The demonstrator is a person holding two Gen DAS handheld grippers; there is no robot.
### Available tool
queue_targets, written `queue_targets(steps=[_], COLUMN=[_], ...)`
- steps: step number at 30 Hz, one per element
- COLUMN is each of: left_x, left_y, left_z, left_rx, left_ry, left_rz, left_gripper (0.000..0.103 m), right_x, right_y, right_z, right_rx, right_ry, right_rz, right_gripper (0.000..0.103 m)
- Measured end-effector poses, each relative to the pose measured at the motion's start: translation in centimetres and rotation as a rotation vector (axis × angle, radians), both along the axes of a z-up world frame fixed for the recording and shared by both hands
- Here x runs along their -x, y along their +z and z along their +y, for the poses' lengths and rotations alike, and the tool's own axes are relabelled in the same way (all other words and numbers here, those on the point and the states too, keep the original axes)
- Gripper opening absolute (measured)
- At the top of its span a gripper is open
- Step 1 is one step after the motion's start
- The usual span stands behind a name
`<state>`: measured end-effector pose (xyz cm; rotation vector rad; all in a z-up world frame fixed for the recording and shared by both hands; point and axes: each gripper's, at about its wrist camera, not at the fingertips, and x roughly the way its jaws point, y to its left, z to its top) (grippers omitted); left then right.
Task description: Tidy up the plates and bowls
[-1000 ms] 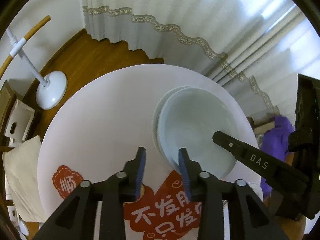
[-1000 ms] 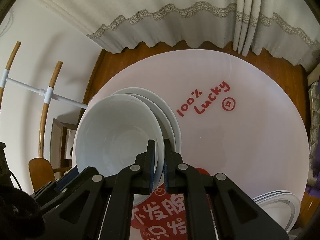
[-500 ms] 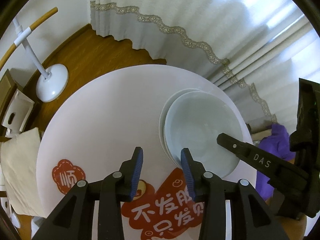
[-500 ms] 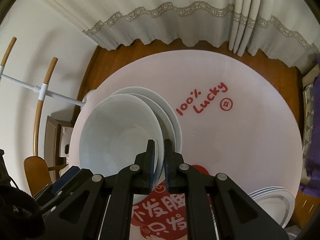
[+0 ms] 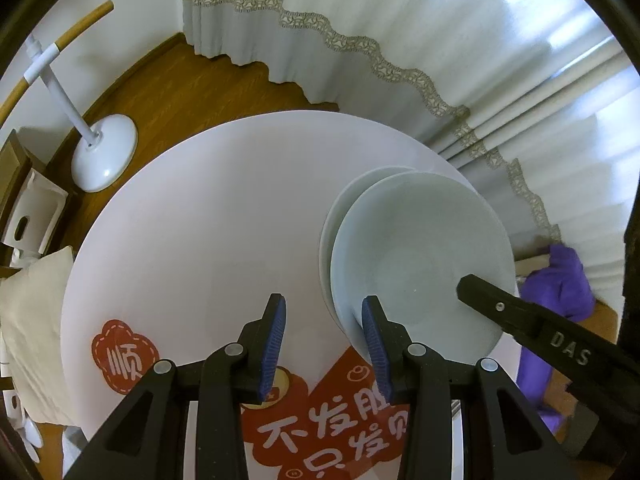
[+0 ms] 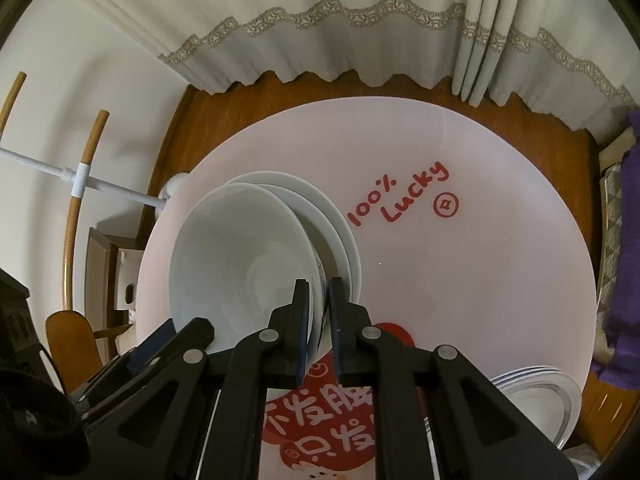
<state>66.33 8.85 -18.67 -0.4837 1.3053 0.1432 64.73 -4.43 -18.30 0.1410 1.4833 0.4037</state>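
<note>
While the left gripper (image 5: 323, 320) hangs part open over the round white counter (image 5: 200, 240) with nothing between its blue pads, the bowl (image 5: 420, 256) sits just right of its right finger, on a stack of plates (image 5: 332, 224).

From the right wrist, the right gripper (image 6: 319, 292) has its jaws just easing apart, the bowl (image 6: 240, 260) rim standing between them. More plates (image 6: 540, 392) lie low to its right.

Soft daylight glows through the curtain (image 5: 400, 20); fisheye edges bend, darken.
</note>
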Motion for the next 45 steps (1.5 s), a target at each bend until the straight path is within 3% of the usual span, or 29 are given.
queue_targets(steps=[19,27,31,41,45], left_x=[-2.6,-2.9,-2.8,-2.9,-2.9], left_y=[-2.3,-2.7,-2.8,-1.6,-0.5], left_z=[-1.2,-1.1,-0.8,-0.2,0.7], left_rx=[-0.015,-0.013,-0.008,0.047,0.048], left_ry=[-0.039,-0.040,-0.039,-0.068,-0.086], left_rz=[0.030,0.031,0.033,0.024,0.002], left_gripper=[0.040,0.041,0.043,0.042,0.052], right_x=[0.6,0.6,0.7,1.1,0.9], right_y=[1.0,0.7,0.3,0.8,0.9], right_z=[0.0,-0.7,-1.4,-2.8,-3.3], right_rx=[0.072,0.052,0.033,-0.042,-0.057], right_ry=[0.000,-0.020,-0.050,-0.093,-0.104], right_rz=[-0.014,-0.008,0.007,0.001,0.000], right_gripper=[0.013,0.016,0.030,0.032,0.033])
